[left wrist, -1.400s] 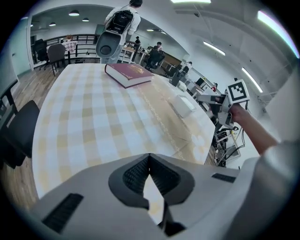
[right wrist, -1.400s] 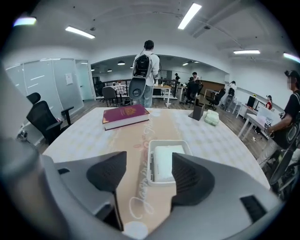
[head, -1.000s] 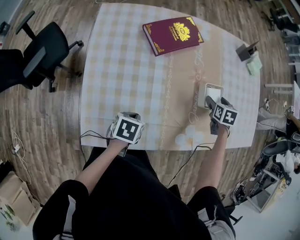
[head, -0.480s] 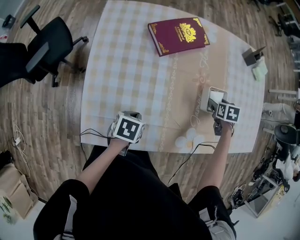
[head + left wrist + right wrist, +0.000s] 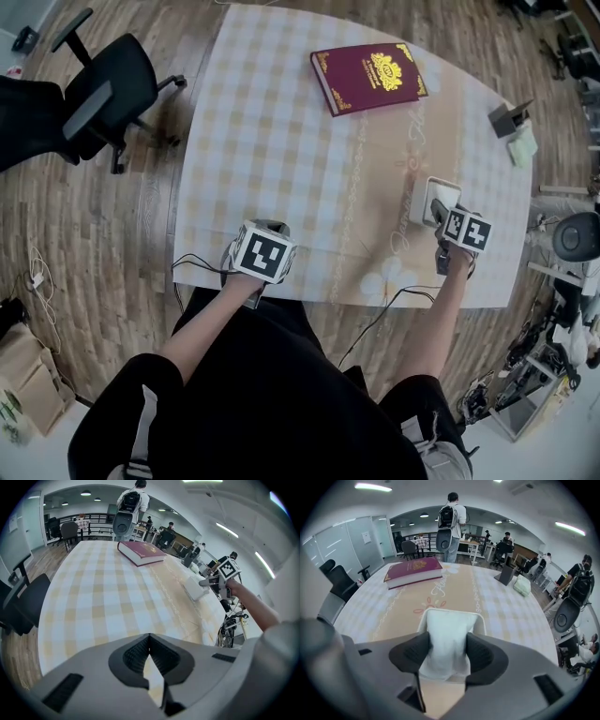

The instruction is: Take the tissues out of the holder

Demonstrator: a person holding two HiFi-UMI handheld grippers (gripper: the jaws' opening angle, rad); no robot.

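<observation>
Your left gripper (image 5: pixel 149 644) sits well to the left of the holder (image 5: pixel 482 620), at the near edge of the desk (image 5: pixel 281 141). Its fingers are pressed together with nothing between them, and it plays no part in this step. The red book (image 5: pixel 368 77) lies beyond the holder and to its left, well clear of the work.

Your right gripper (image 5: pixel 449 654) is by far the nearer one, just on the near side of the holder. The tissues (image 5: pixel 447 637) stand in the holder as a white stack whose long axis runs straight away from you, in line with the gripper. The near end of the stack reaches back between the fingers. Those fingers are closing on it, one on each flank, and the pads already meet the paper on both sides. The stack looks slightly waisted where they touch. I judge the pull should come back along that same line, up and toward you, so the stack slides clear of the rim without dragging the holder.

In the head view, the marker cube covers the fingers and the contact itself. In the right gripper view, the gripper body cuts off the bottom of the stack. The holder's wall hides how deep the tissues sit, and I cannot tell how many sheets the pinch takes.
</observation>
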